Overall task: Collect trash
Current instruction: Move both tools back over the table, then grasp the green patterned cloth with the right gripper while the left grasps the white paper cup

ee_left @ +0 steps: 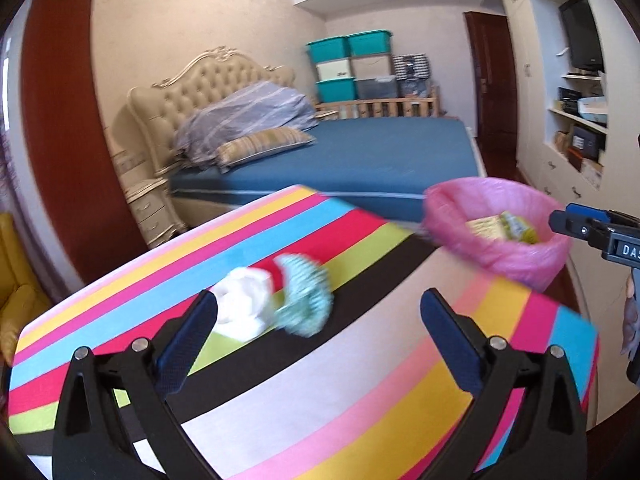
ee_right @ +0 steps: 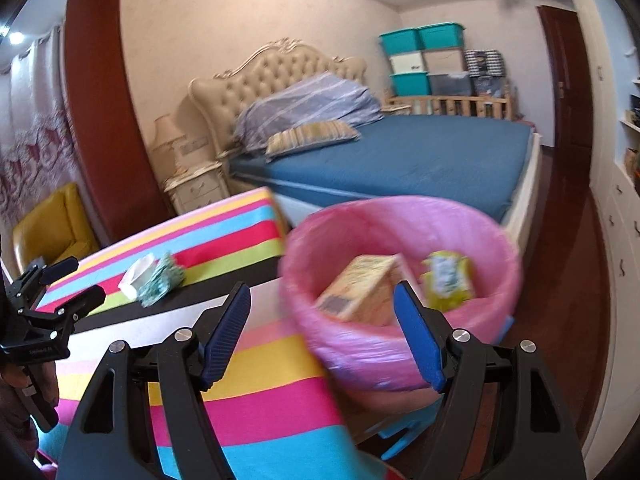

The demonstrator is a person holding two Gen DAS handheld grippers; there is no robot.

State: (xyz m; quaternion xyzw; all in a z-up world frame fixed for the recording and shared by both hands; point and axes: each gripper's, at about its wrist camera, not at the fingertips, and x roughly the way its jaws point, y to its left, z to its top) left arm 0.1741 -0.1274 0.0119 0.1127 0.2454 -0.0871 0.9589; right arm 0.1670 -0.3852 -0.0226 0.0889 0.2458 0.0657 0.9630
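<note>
Motion blur softens both views. In the left wrist view, the white crumpled paper (ee_left: 242, 308) and the green patterned wad (ee_left: 306, 296) near the far edge of the striped table (ee_left: 360, 380) lose their outlines; whether they touch cannot be determined. The left gripper (ee_left: 320, 344) finger hides the paper's near left side. The right gripper (ee_left: 592, 232) is cut off by the right frame edge. The pink-lined bin (ee_left: 496, 248) has a smeared rim. In the right wrist view, the yellow carton (ee_right: 360, 288) and yellow-green packet (ee_right: 446, 280) print is illegible, and the bin's base is hidden behind the right gripper's (ee_right: 322, 336) fingers.
</note>
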